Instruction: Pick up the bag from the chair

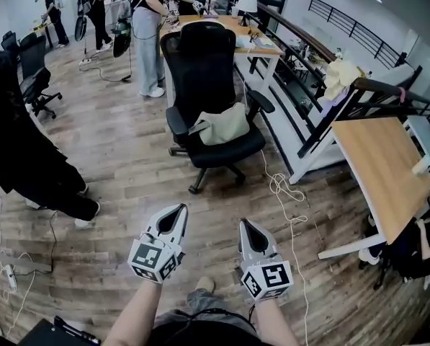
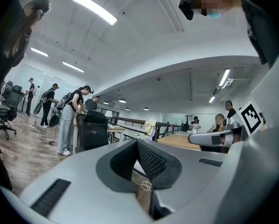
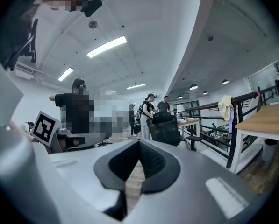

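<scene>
One bag [image 1: 223, 125] lies on one chair [image 1: 200, 60]; left gripper [image 1: 177, 212] and right gripper [image 1: 245, 227], jaws closed, empty

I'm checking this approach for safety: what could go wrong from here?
The white cable lies looped just ahead, right of the chair; a foot might catch it. The chair stands on castors, so it may roll when the bag is tugged. The left gripper and right gripper are shut and must open first.
</scene>
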A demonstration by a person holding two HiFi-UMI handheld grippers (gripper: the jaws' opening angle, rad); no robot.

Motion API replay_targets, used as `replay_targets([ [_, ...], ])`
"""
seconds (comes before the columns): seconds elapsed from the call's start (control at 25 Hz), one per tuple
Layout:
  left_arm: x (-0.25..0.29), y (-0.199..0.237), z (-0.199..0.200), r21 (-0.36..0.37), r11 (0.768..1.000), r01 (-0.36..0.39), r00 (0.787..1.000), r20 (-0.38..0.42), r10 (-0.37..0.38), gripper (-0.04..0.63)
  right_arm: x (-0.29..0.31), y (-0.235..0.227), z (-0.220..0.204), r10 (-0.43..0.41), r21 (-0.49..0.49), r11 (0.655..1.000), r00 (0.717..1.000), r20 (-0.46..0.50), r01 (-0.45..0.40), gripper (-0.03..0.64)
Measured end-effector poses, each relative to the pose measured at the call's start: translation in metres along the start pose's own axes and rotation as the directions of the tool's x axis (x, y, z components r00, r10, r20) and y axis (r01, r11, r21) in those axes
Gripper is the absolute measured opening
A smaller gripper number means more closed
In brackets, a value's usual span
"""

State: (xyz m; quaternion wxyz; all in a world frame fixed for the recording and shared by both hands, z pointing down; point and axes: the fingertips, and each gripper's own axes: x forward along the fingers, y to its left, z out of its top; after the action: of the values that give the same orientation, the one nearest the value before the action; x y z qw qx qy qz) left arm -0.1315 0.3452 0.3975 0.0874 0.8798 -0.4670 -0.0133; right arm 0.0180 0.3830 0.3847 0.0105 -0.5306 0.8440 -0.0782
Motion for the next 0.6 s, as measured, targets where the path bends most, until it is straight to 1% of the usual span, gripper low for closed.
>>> replay_targets([
  [0.28, 0.051, -0.007, 0.002, 0.011, 1.0, 0.022, 1.0, 0.015, -0.022, -0.002, 0.02, -0.035, 0.007, 0.024, -0.01, 1.0, 1.0, 0.006, -0.024, 0.008],
  [0.6, 0.081, -0.005, 0.002, -0.003, 1.0, 0.03, 1.0, 0.009, -0.03, -0.002, 0.04, -0.058, 0.013, 0.021, 0.016, 1.0, 1.0, 0.019, -0.022, 0.008],
])
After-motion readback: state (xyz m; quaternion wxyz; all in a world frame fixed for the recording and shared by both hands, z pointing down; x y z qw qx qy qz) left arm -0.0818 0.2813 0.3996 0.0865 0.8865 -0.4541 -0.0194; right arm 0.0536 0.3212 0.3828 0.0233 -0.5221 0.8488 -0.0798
